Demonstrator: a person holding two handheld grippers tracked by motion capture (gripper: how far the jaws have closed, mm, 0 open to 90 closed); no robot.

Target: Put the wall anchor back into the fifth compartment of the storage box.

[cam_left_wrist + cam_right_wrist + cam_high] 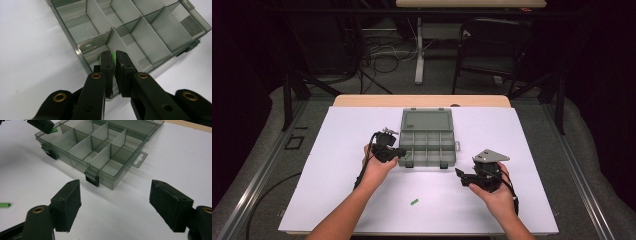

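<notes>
Here, a small green piece (pixel 113 57) sits pinched between the nearly closed jaws of the left gripper (pixel 113 56), directly above the near-left corner compartment of the compartment box (pixel 160 30). In the right gripper view the same green piece (pixel 53 130) pokes out from under the left gripper's jaw tip at the box's corner. The box is a translucent grey plastic organiser with two rows of compartments; its lid (pixel 427 120) is swung fully open and lies flat on the far side. Two dark latches (pixel 91 179) are on its near wall, and a hang tab (pixel 139 160) projects from its right end.

In the high view, the left gripper (pixel 404 153) rests at the box's near-left corner, held by the person's left hand (pixel 377 167). A second green piece (pixel 414 202) lies loose on the white table surface (pixel 537 150), near the person, between the two forearms and well apart from the box.

The right gripper (pixel 115 200) is held with its jaws wide apart and with nothing between them, aimed at the near-right part of the box. In the high view it (pixel 460 176) hovers to the near right of the box, carried by the right hand (pixel 494 192), with a grey three-cornered plate on top.
</notes>
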